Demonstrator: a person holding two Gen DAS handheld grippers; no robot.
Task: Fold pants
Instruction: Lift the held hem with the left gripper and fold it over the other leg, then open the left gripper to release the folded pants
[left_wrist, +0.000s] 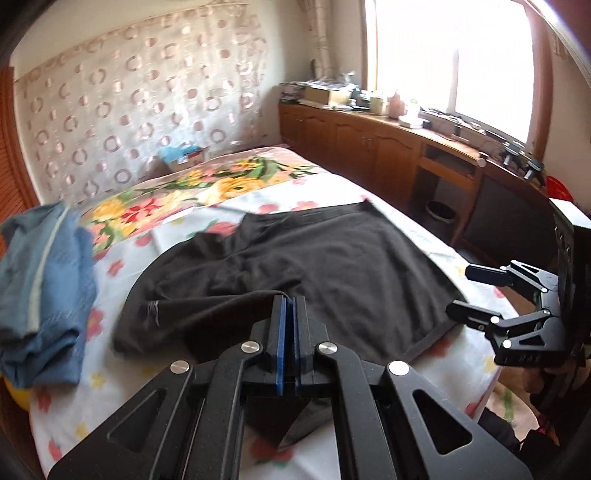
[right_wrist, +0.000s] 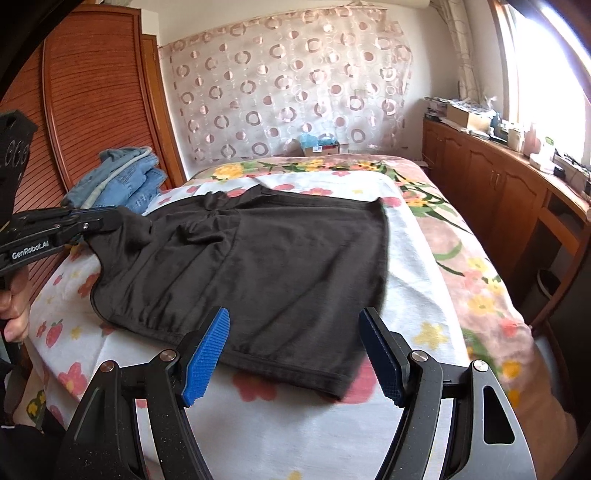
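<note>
Black pants (right_wrist: 258, 266) lie on the bed (right_wrist: 424, 258), soft and limp. My left gripper (left_wrist: 289, 306) pinches their corner; right gripper (right_wrist: 295, 350) is spread over the near hem, which I'd grab next.

The left gripper (left_wrist: 289, 308) hides the pinched bit of the black pants (left_wrist: 332, 266) between its pads — its body also covers the bed's (left_wrist: 332, 192) near edge. The jeans (left_wrist: 40, 280) on the left are blurred and cut by the frame edge. Clutter on the far counter (right_wrist: 517, 162) (boxes, bottles) is too small to tell apart. Window (left_wrist: 450, 55) glare washes out everything outside.
</note>
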